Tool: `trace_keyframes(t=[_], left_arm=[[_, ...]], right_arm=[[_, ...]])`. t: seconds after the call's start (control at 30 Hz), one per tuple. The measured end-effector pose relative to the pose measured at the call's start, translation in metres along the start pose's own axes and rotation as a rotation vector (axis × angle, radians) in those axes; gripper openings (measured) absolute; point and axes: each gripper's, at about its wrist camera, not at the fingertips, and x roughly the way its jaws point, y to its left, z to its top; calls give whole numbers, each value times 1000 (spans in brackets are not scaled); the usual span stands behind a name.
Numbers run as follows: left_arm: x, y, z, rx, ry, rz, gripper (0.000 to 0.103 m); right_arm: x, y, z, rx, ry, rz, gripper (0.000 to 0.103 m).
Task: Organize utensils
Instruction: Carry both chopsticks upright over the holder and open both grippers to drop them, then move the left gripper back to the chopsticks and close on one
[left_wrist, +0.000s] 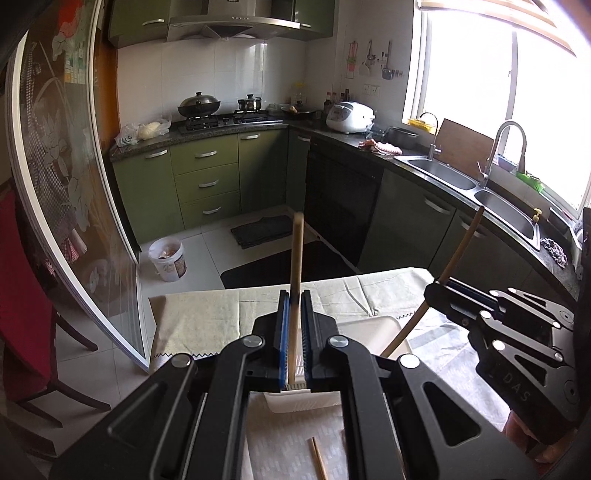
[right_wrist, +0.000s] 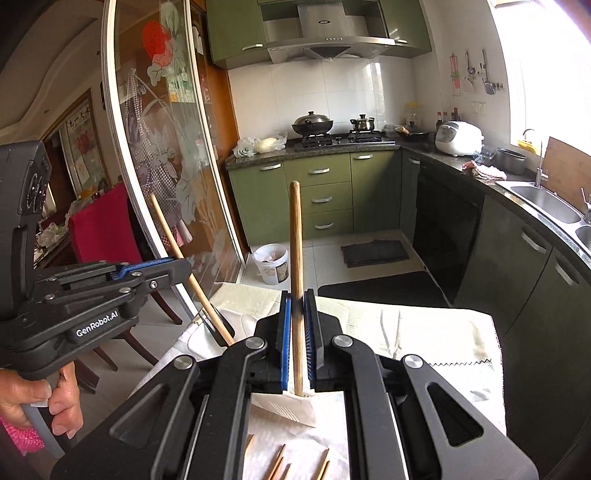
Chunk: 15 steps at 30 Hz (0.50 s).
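Left gripper (right_wrist: 155, 273) reads "GenRobot.AI"; right gripper (left_wrist: 439, 291) perhaps "DAS".

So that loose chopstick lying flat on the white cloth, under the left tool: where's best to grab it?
Probably along its shaft, coming straight down from above with the jaws across it. The chopstick is thin and lies flat on the white cloth, so nothing fits under it sideways. First the left tool must free itself: it is shut on a wooden stick.

My left gripper (right_wrist: 177, 267) body: "GenRobot.AI"
My right gripper (left_wrist: 439, 286) body: "DAS", beside its handle
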Motion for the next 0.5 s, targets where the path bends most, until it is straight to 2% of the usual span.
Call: trace_keyframes(t=[0.23,0.33,0.5], left_arm=[[9,5,-13,0,40,5,7],[3,4,-12,8,31,4,10],[-9,1,-18,15,30,0,12]], right_arm=[[6,2,-12,-2,20,10,9],[1,2,-15,-6,13,16,19],[-9,2,-17,4,11,29,22]])
